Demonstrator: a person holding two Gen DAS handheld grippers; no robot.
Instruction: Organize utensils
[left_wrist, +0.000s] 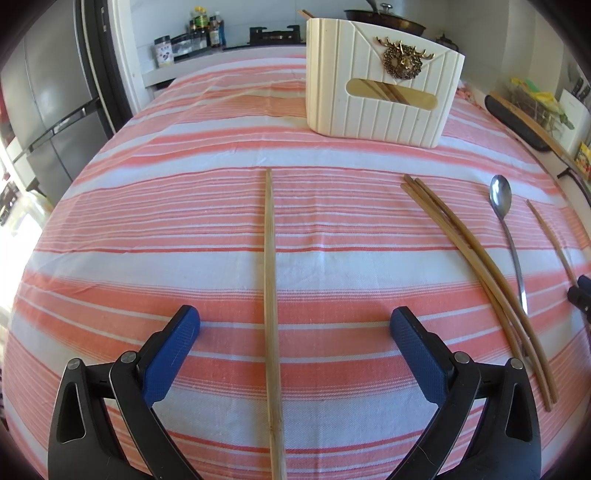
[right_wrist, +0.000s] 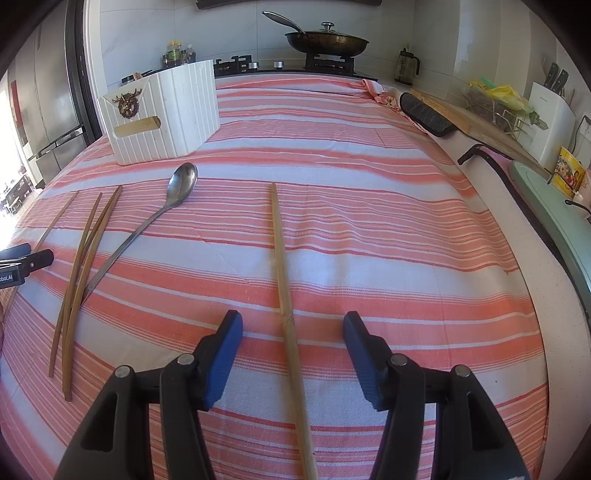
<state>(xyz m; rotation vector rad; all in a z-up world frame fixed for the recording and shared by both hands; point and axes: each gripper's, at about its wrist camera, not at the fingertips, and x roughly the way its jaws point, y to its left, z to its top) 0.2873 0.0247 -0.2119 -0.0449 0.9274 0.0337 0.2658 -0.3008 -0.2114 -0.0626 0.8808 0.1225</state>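
Two tools agape; slim bamboo chopstick (left_wrist: 271, 295) between left tool (left_wrist: 295, 325) fingers.

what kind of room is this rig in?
Almost certainly a home kitchen: a lidded frying pan sits on a gas hob behind the striped tablecloth, a steel fridge stands to the left, and a knife block is on the counter.

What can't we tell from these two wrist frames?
- Holder contents: left wrist view, walls hide all but what shows in the front slot.
- Left chopstick near end: cut off by the bottom edge.
- Right chopstick near end: same, right wrist view.
- Bottle labels: too small.
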